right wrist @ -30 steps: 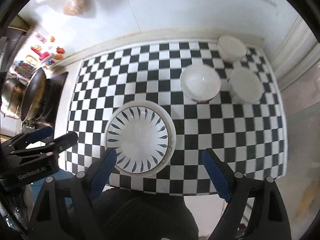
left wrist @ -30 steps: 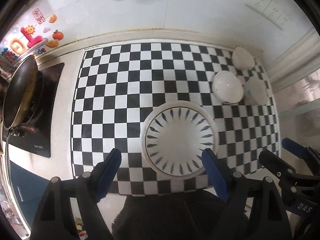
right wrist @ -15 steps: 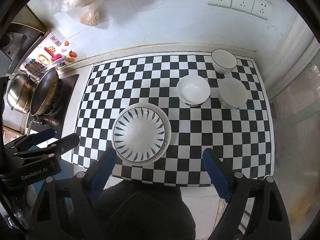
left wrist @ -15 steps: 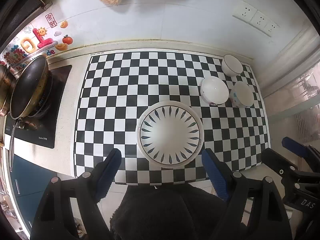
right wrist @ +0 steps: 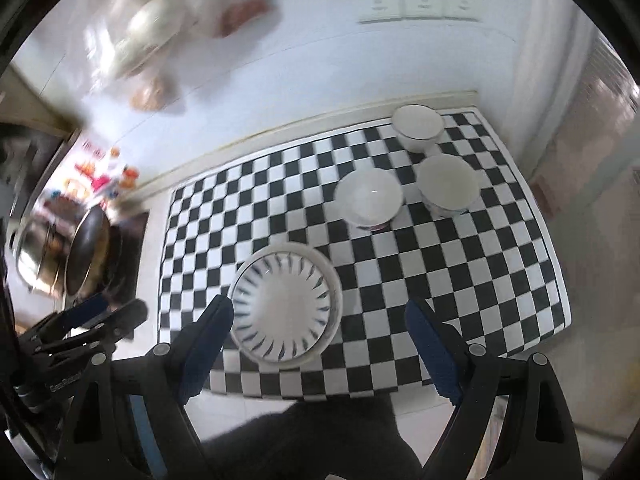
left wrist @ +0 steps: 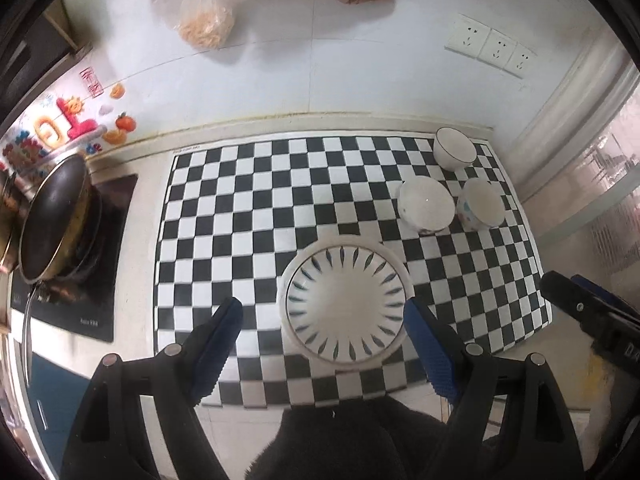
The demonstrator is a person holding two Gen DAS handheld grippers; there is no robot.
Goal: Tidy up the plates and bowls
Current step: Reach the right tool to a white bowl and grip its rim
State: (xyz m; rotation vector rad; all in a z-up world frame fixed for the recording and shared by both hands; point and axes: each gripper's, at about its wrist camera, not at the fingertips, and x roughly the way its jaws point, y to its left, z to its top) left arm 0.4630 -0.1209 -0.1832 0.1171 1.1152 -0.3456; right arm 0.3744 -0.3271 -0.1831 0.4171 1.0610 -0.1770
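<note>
A white plate with blue leaf marks round its rim lies near the front of the checkered mat. Three white bowls stand at the mat's back right: one at the wall, one in the middle, one beside it on the right. My left gripper hangs open high above the plate, with nothing between its fingers. High over the mat's front edge my right gripper is open too, and holds nothing.
A dark wok sits on a cooktop left of the mat. Plastic bags hang on the white wall, which has sockets at the right. A person's dark sleeve shows below. The mat's right edge meets a wall corner.
Both grippers have risen and drawn back from the counter, so plate and bowls look smaller and more wall shows. The right view has rolled and is blurred. Plate and bowls have not moved.
</note>
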